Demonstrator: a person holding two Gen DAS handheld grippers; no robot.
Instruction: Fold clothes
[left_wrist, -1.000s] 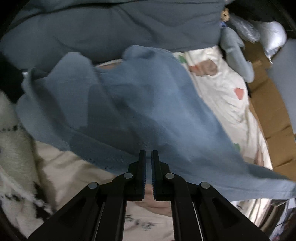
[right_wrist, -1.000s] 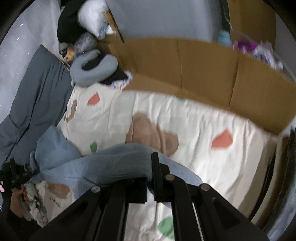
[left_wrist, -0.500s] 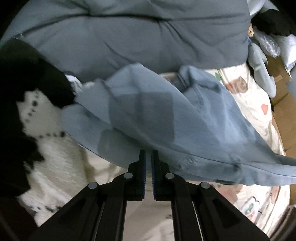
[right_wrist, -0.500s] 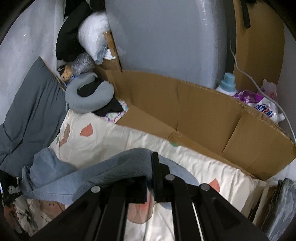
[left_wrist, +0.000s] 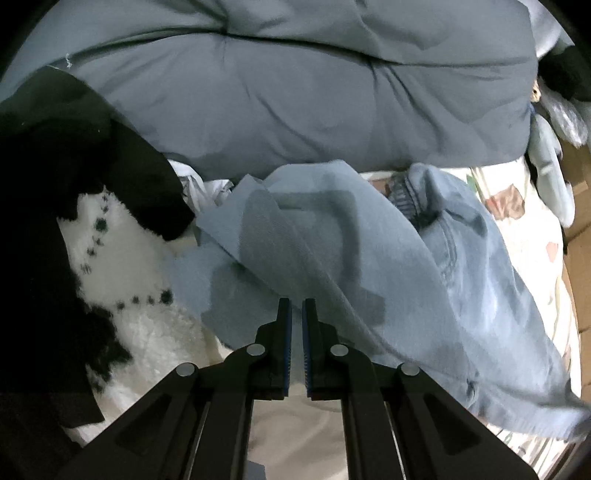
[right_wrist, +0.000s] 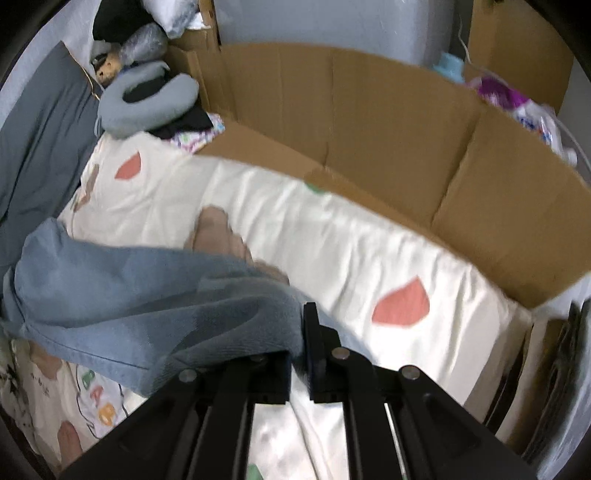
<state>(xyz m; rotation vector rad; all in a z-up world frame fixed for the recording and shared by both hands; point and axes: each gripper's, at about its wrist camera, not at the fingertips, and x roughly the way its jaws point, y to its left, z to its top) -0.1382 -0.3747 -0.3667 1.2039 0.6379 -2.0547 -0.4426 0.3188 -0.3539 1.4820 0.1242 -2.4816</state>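
1. Cream patterned bedding (right_wrist: 332, 236) covers one bed, with one grey pillow (left_wrist: 295, 92).
2. One blue garment (left_wrist: 424, 266) hangs over the bedding.
3. Two grippers, left gripper (left_wrist: 296, 306) and right gripper (right_wrist: 297, 332), each pinch its cloth.

Matt blue knit garment (left_wrist: 369, 251) beside fluffy white fleece (left_wrist: 122, 266); smooth printed cotton sheet (right_wrist: 332, 240), plain brown cardboard (right_wrist: 388, 122).

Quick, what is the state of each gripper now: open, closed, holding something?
Left gripper: closed on an edge of the blue garment.
Right gripper: closed on the same blue garment.
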